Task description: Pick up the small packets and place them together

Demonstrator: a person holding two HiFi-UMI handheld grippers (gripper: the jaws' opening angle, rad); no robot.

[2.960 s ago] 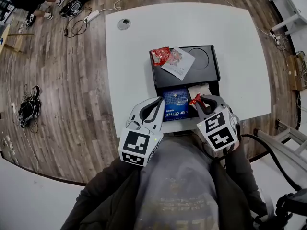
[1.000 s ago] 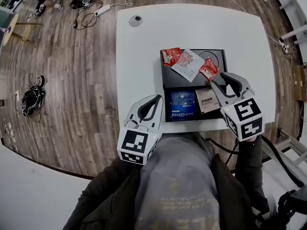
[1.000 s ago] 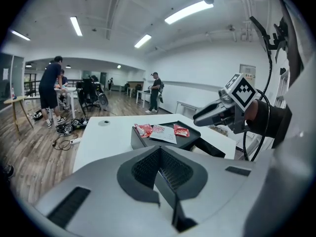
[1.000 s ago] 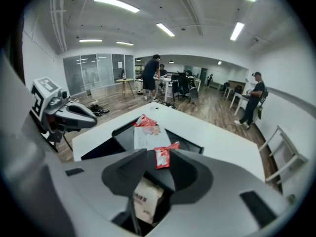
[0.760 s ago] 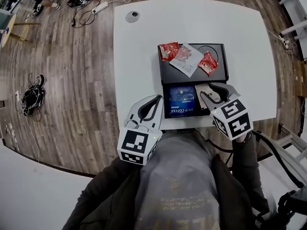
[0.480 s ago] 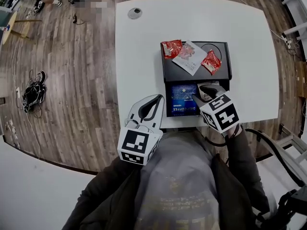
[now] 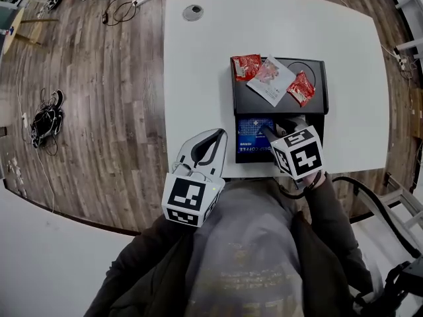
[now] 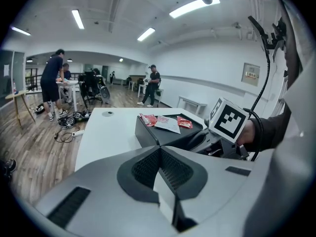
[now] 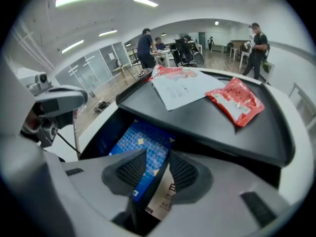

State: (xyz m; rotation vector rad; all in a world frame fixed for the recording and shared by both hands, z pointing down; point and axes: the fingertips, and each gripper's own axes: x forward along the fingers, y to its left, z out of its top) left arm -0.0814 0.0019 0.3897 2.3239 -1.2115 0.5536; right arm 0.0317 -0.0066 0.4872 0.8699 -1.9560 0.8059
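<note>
A black box stands on the white table. On its lid lie a red packet, a white packet and a second red packet. In the box's open drawer lies a blue coffee packet, with a beige packet beside it. My right gripper stands open over the drawer. The blue packet's edge runs between its jaws, and the pads do not press on it. My left gripper hovers at the table's near edge, shut and empty.
A round grommet sits in the table's far left corner. Cables lie on the wooden floor to the left. People stand at desks far across the room.
My right gripper has swung from the lid's right side back toward me and now sits over the drawer. The red packet it held three seconds ago lies on the lid. The left gripper has stayed put.
</note>
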